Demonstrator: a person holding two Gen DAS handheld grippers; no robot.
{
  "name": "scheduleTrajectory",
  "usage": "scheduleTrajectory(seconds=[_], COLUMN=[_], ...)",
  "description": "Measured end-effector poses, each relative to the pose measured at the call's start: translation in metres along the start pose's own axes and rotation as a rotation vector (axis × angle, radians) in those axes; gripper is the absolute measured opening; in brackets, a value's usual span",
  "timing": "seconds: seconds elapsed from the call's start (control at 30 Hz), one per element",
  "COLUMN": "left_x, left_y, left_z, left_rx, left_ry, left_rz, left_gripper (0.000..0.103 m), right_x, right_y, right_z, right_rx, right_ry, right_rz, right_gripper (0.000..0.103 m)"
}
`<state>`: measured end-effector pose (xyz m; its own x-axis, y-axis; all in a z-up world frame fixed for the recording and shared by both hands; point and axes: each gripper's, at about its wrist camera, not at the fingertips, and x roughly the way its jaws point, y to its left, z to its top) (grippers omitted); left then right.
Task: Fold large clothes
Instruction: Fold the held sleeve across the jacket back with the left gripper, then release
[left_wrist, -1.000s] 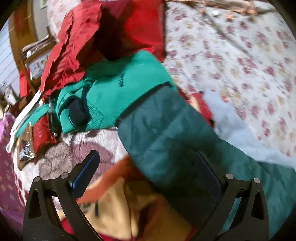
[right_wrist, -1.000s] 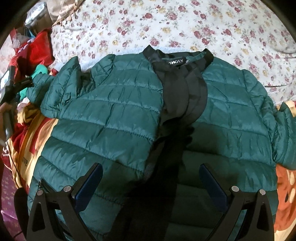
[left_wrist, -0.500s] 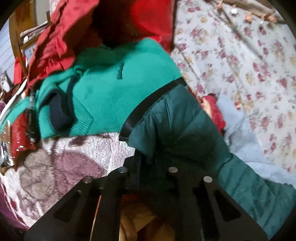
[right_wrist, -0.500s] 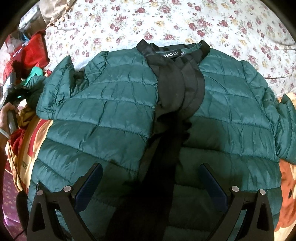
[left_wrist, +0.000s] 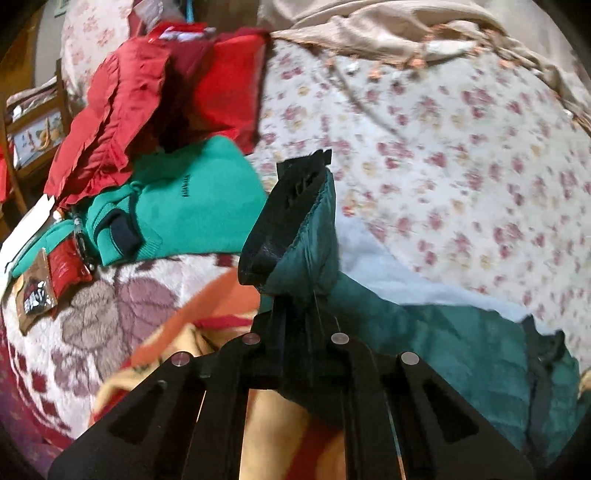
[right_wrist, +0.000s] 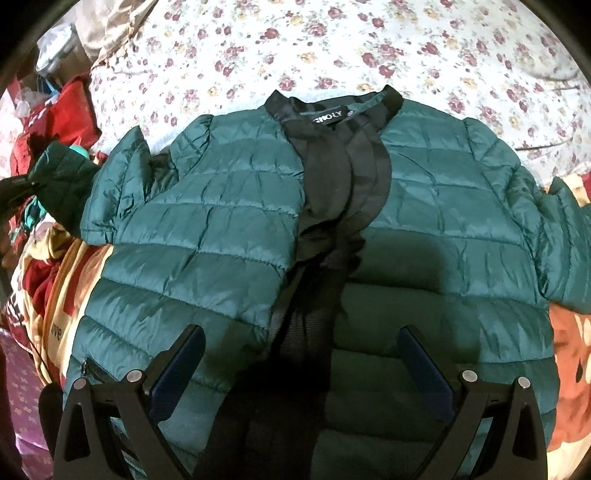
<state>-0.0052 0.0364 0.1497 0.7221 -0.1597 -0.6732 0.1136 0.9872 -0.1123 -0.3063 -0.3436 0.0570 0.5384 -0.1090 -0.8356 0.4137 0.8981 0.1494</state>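
Note:
A dark green quilted jacket (right_wrist: 229, 236) with a black collar and front placket lies spread front-up on the floral bedsheet. My left gripper (left_wrist: 295, 314) is shut on the jacket's left sleeve (left_wrist: 303, 236) near its black cuff and holds it lifted off the bed. The same lifted sleeve (right_wrist: 62, 173) and the gripper's dark tip show at the left edge of the right wrist view. My right gripper (right_wrist: 301, 354) is open and empty, hovering above the jacket's lower front. The right sleeve (right_wrist: 565, 236) lies out to the side.
A bright green sweater (left_wrist: 188, 206) and red garments (left_wrist: 147, 96) are piled at the left of the bed. A patterned blanket (left_wrist: 110, 306) lies under the jacket's left side. The floral sheet (right_wrist: 332, 44) spreads beyond the collar. A wooden chair (left_wrist: 33, 129) stands far left.
My left gripper closed on the sleeve near the cuff and has lifted it up and inward. My right gripper stayed open over the jacket, drifting slightly.

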Motion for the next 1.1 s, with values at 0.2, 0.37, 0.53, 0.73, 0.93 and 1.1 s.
scheduleTrajectory(seconds=[0.2,0.37,0.53,0.73,0.93,1.1], left_x=[-0.030,-0.055,-0.076,-0.097,-0.107,-0.108], left_y=[-0.051,-0.084,-0.120,-0.178,-0.230,-0.272], left_z=[-0.020,-0.037,-0.054,-0.084,-0.111,-0.140], left_rx=[0.102,0.177,0.234,0.325,0.413,0.487], left_ry=[-0.019,-0.040,-0.040,-0.020,-0.001,0.033], left_rz=[-0.036,-0.078,-0.145,-0.233,-0.287,-0.326], left_gripper=[0.006,0.006,0.006,0.006,0.006,0.006], right_x=[-0.002,-0.007,-0.014,-0.026,-0.042,-0.047], right_y=[-0.007,-0.023,-0.032,-0.049,-0.084,-0.108], right_z=[0.002,0.004,0.001,0.002,0.003,-0.002], right_rx=[-0.024,0.012,0.020,0.040,0.121,0.158], right_ry=[-0.006,-0.017,-0.026,-0.045,-0.065,-0.067], right_rz=[-0.053,-0.060,-0.064,-0.079,-0.081,-0.100], right_gripper=[0.103,0.103,0.103,0.103,0.103,0.103])
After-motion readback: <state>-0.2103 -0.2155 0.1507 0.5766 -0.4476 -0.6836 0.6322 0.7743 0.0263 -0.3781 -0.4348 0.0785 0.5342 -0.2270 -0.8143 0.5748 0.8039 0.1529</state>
